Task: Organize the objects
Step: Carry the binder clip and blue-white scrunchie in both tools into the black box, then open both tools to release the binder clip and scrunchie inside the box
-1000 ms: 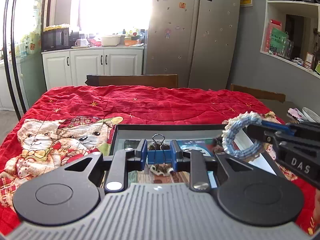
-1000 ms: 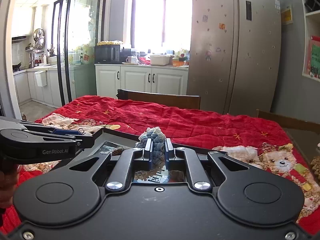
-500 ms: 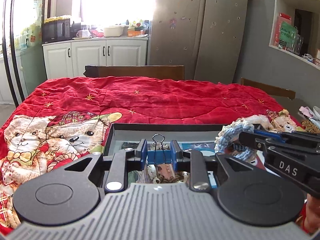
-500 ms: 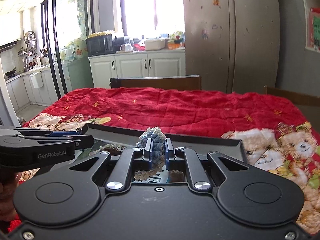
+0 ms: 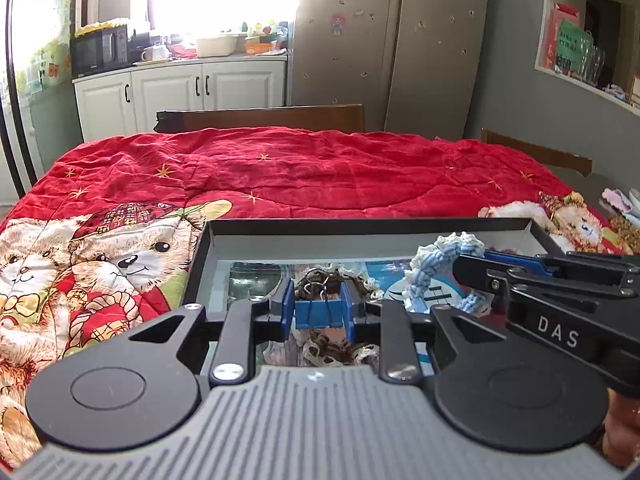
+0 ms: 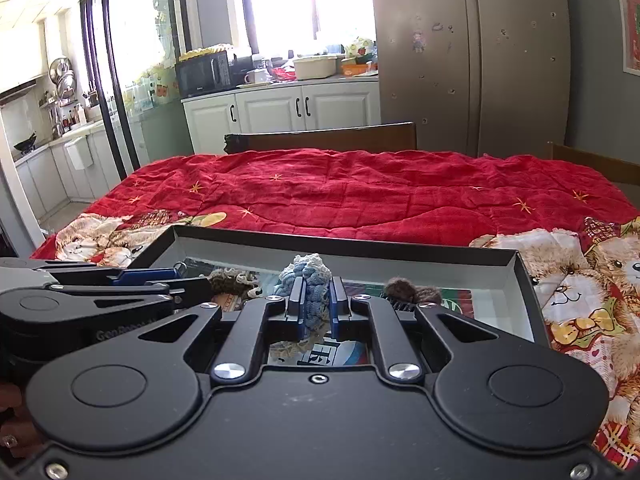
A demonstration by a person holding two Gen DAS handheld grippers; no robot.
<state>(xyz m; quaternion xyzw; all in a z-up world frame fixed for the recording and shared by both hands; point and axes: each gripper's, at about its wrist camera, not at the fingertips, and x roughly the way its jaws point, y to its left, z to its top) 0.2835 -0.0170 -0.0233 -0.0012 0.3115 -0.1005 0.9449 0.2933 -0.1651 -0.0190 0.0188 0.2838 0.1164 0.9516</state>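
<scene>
I had the left gripper (image 5: 319, 312) clamped on a blue binder clip (image 5: 319, 314) and the right gripper (image 6: 317, 310) on a crocheted ring (image 6: 306, 280) — both over the open box (image 5: 360, 240). I'd lower further before parting the jaws. Only the left view showed the ring's loop — the right showed it edge-on.

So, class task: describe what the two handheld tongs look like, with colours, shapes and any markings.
Both tongs have black linkage arms with round discs, silver screws and blue finger pads. The left tongs have a grey ribbed body and "GenRobot" lettering on the side. The right tongs have a smooth black body and white "DAS" lettering.
</scene>
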